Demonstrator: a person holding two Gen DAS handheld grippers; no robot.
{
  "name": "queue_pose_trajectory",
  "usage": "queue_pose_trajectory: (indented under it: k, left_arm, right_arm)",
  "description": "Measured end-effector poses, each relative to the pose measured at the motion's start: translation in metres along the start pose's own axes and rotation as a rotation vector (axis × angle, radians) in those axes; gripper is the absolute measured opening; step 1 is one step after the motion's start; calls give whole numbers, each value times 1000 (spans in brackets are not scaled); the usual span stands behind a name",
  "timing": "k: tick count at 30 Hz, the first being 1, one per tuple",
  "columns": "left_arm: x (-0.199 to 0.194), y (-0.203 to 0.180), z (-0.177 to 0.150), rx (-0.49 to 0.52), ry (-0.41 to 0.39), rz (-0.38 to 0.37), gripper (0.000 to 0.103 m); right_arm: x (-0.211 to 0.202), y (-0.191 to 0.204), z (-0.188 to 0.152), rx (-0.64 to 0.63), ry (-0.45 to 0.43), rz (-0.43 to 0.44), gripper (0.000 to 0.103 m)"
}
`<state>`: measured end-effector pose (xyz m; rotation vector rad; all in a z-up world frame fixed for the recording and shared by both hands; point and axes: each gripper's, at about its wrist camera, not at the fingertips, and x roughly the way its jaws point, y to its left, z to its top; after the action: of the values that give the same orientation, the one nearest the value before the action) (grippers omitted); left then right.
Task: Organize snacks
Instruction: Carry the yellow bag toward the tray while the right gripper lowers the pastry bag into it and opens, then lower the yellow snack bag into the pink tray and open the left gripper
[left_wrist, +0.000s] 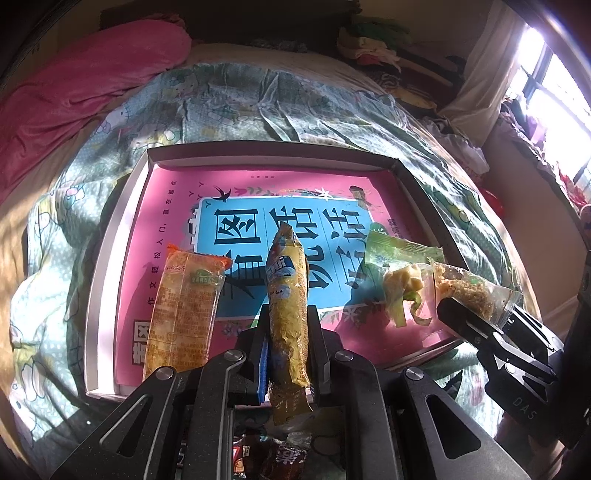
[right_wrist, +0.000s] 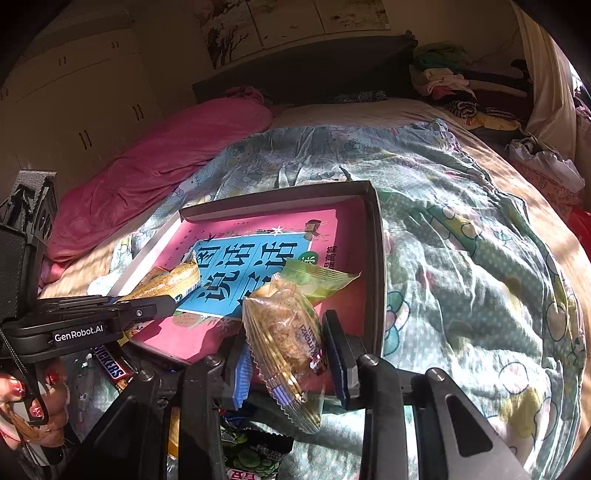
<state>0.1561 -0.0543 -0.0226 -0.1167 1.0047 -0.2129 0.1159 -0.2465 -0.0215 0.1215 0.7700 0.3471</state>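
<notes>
Two wrist views of a bed (left_wrist: 258, 107) draped in a pale green cartoon-print quilt, on which a shallow grey cardboard box lid (left_wrist: 110, 251) is lying with a pink and blue picture book (left_wrist: 243, 195) filling its floor.

Left wrist view: the left tool (left_wrist: 288, 350) is gripping a long yellow-wrapped snack stick (left_wrist: 286, 295) between its closed fingers, the stick pointing up the centre of the frame over the book. An orange rectangular snack packet (left_wrist: 184, 310) is lying flat on the book just left of it. At the right of the frame, a green clear packet holding pale pieces (left_wrist: 400, 269) is resting on the book, its contents hard to make out.

Right wrist view: the right tool (right_wrist: 286, 350) is clamping a clear crinkle-edged packet of brown crumbly cake (right_wrist: 284, 325) at lower centre, above the near edge of the box lid. The left tool is entering from the left of the frame, held by a hand with red-painted nails (right_wrist: 22, 398). A brown chocolate bar (right_wrist: 112, 367) is lying on the quilt at lower left, outside the lid.
</notes>
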Motion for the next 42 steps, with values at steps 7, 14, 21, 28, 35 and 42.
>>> queue_pose_trajectory:
  k: [7, 14, 21, 28, 35, 42]
  left_arm:
    - [0, -1, -1, 6, -2, 6, 17]
    - [-4, 3, -2, -2, -2, 2, 17]
    - [-12, 7, -4, -6, -8, -3, 18]
    - [-15, 6, -6, -2, -10, 0, 19]
    - [-17, 7, -5, 5, -16, 19, 20]
    - [-10, 13, -2, -9, -16, 44, 21]
  right_arm:
    - [0, 13, -1, -36, 4, 40, 45]
    - [-6, 13, -1, -66, 4, 18, 48]
    - [-22, -1, -5, -33, 4, -3, 48]
    - [-31, -12, -8, -20, 1, -52, 48]
    - [-30, -17, -6, -8, -14, -87, 48]
    - [-32, -14, -5, -1, -30, -40, 48]
